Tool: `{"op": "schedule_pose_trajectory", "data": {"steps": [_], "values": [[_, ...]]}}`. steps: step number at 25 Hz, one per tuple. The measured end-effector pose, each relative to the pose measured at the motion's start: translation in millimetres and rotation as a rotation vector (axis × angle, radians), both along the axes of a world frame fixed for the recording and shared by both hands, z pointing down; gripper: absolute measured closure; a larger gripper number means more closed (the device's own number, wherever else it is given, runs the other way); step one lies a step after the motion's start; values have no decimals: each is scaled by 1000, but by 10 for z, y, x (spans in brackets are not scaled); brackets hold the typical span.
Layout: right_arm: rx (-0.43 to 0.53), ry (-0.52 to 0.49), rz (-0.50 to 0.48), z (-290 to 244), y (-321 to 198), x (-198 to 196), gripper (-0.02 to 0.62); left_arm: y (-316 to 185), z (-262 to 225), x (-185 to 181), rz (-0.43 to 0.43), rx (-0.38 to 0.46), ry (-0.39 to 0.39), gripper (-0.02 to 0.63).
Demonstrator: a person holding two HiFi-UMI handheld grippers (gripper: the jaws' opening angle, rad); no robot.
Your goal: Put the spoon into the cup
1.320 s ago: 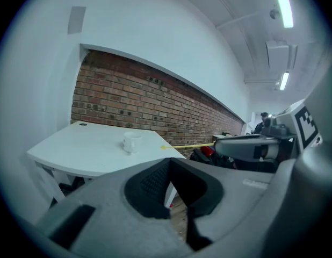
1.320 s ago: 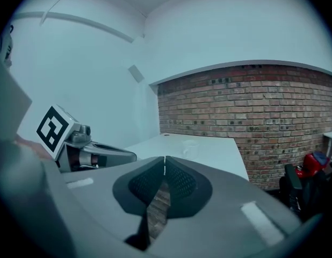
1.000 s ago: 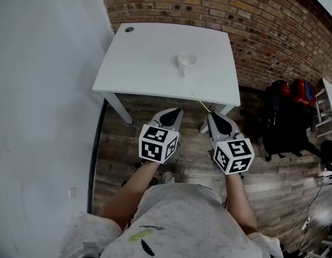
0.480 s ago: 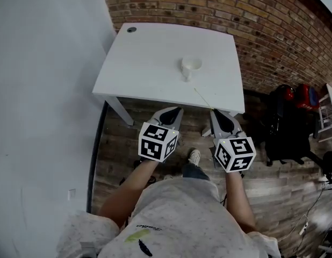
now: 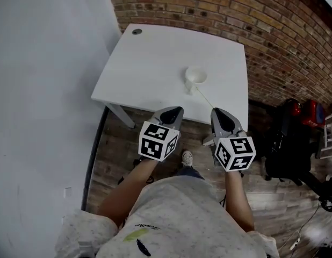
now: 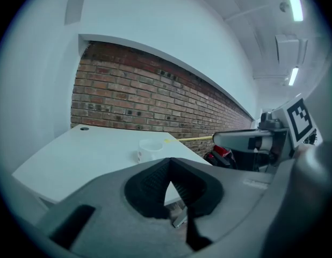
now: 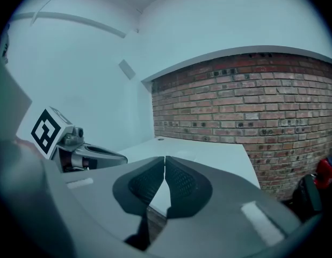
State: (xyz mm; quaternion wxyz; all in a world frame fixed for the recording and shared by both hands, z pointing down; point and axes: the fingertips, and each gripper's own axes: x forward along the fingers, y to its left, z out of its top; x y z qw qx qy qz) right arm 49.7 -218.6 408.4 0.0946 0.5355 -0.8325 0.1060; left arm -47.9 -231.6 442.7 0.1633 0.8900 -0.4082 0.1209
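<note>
The table (image 5: pixel 150 63) looms nearer as the person steps in. Left gripper (image 5: pixel 175 110) and right gripper (image 5: pixel 217 112) are pinched together, empty. The spoon (image 5: pixel 206 97) by the cup (image 5: pixel 195 77) awaits pickup.

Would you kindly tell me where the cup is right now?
In the head view, the white cup stands on the white table near its front right edge, just beyond the spoon held in the right gripper.
</note>
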Motion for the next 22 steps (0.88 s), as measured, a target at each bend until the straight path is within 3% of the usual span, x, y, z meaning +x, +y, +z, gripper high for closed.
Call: {"op": "schedule_pose_trajectory", "data": {"steps": [9,22], "values": [[-56,23,-66,148,-760,279,580,-684,12,312,-56,-22,0,614],[-127,70,-179,444,-1496,378,580,-1290,120,447,-156,-48,0,614]]}}
